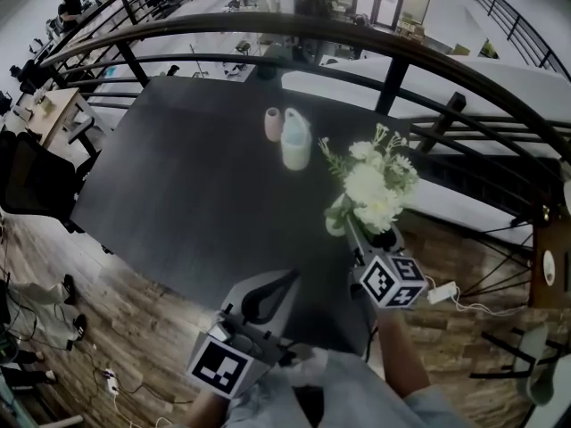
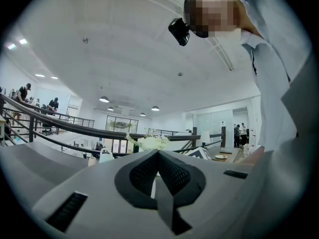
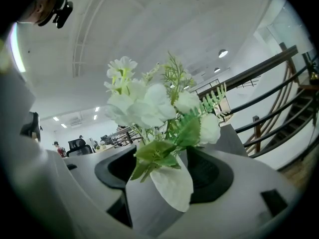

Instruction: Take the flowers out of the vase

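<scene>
- Flowers [image 1: 375,185] are out of the vase [image 1: 296,141], at the table's [image 1: 178,194] right edge, loose between the right gripper's [image 1: 355,228] wide-apart jaws.
- Vase stands upright mid-table, with a pink cup [image 1: 273,124] just beside it.
- Left gripper [image 1: 284,283] has its jaws together on nothing, at the table's near edge.

No legible text, no brands, no numbers or signs

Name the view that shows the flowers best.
The right gripper view: the flowers fill mid-frame, blooms, leaves and stems sharp, between the parted jaws of the right gripper. The head view shows them small, near the right edge of the table. The left gripper view shows only a distant white cluster.
</scene>
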